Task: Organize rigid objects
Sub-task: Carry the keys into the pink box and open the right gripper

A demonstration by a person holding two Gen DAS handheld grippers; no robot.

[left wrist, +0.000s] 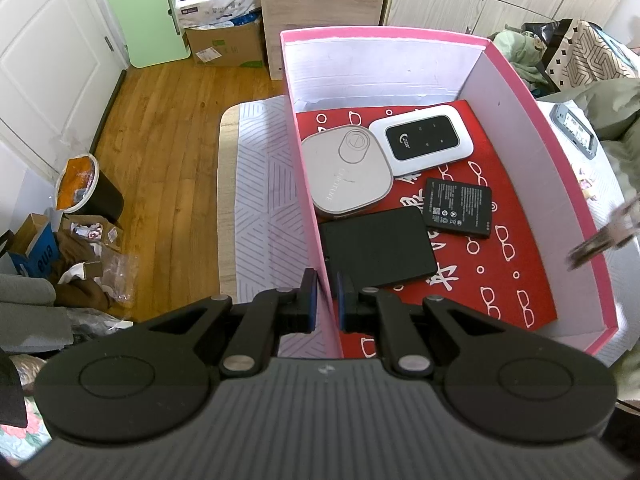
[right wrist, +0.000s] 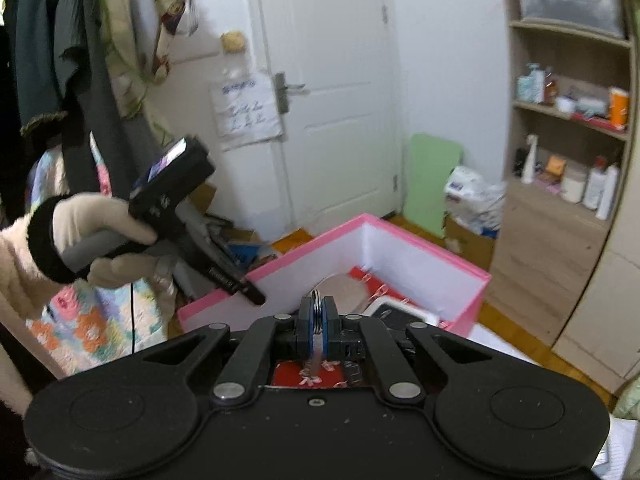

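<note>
The left gripper [left wrist: 327, 300] pinches the pink box [left wrist: 560, 152] by its left wall, near the front corner, jaws narrow on the cardboard. Inside the box lie a beige square case [left wrist: 346, 170], a white pocket router [left wrist: 422, 140], a black battery [left wrist: 458, 207] and a black flat pad [left wrist: 378, 252]. The right gripper [right wrist: 319, 312] hangs above the box's near edge, clamped on a thin metal ring [right wrist: 317, 305].

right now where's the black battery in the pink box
In the left wrist view, the black battery lies flat on the box's red liner, right of the black case, below the white router.
</note>
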